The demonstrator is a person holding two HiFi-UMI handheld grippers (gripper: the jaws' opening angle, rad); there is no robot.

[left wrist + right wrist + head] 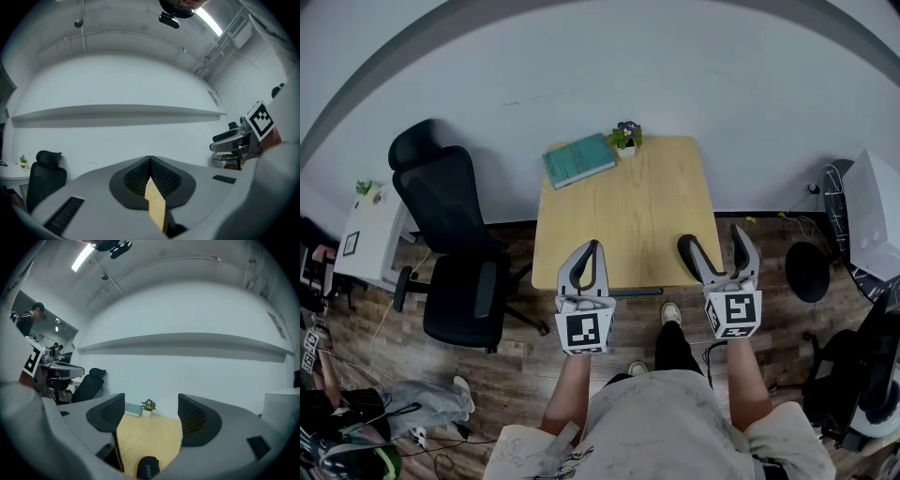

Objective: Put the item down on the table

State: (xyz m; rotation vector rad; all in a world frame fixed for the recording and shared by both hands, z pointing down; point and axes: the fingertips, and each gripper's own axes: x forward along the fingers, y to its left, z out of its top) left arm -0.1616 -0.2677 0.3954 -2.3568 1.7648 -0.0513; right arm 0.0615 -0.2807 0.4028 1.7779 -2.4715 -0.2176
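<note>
A teal book [578,158] lies at the far left corner of the light wooden table [628,216], beside a small potted plant [625,137]. My left gripper [595,246] hovers over the table's near edge with its jaws pressed together and nothing between them. My right gripper [712,242] hangs over the near right corner, open and holding nothing. In the right gripper view the book [133,409] and plant [149,406] show far off between the spread jaws, past the tabletop [150,437]. The left gripper view shows only a sliver of table under the shut jaws.
A black office chair [450,253] stands left of the table, with a white cabinet [370,234] beyond it. A white box [872,216] and a black round base [806,272] sit on the right. A white wall runs behind the table.
</note>
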